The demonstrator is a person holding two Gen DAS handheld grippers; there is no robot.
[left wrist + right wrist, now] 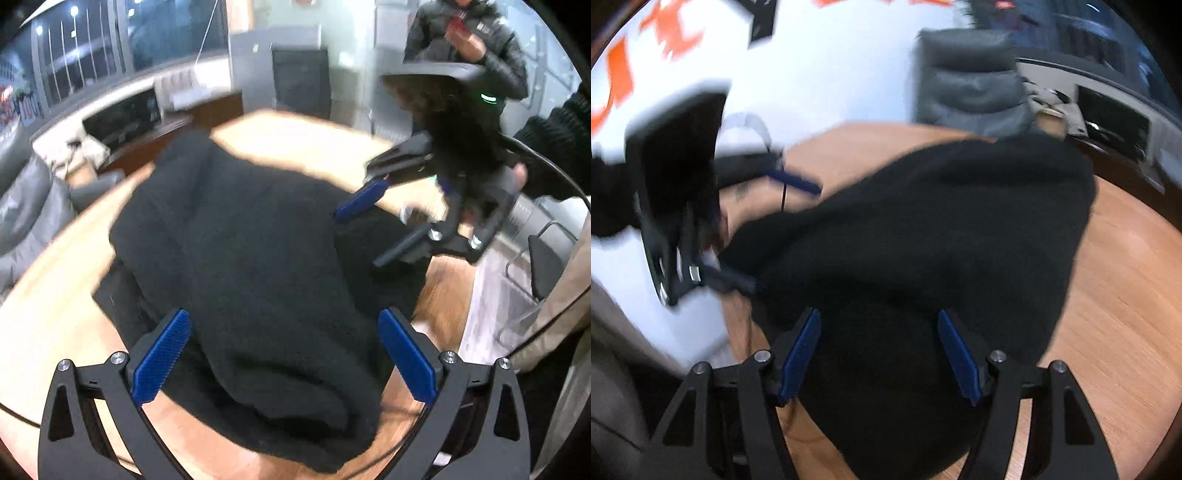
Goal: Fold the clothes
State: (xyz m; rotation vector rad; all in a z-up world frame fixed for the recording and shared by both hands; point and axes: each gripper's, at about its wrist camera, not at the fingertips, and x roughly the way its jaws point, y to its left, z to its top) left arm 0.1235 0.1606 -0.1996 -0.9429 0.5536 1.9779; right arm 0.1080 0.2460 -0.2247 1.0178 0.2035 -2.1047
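Black garment (258, 236) heaped in thick folds on wooden desk (48, 306), covering most of its middle. Left tool (284, 354) spread wide, blue pads (162, 358) flanking near end of pile, cloth lying between them ungripped; contact with fabric unclear. Right tool (879, 354) likewise released, pads (801, 350) straddling garment's near edge from opposite side of desk. Seen from left wrist, right tool (369, 210) over far right edge of pile. Grey chair (971, 92) beyond desk, blurred.
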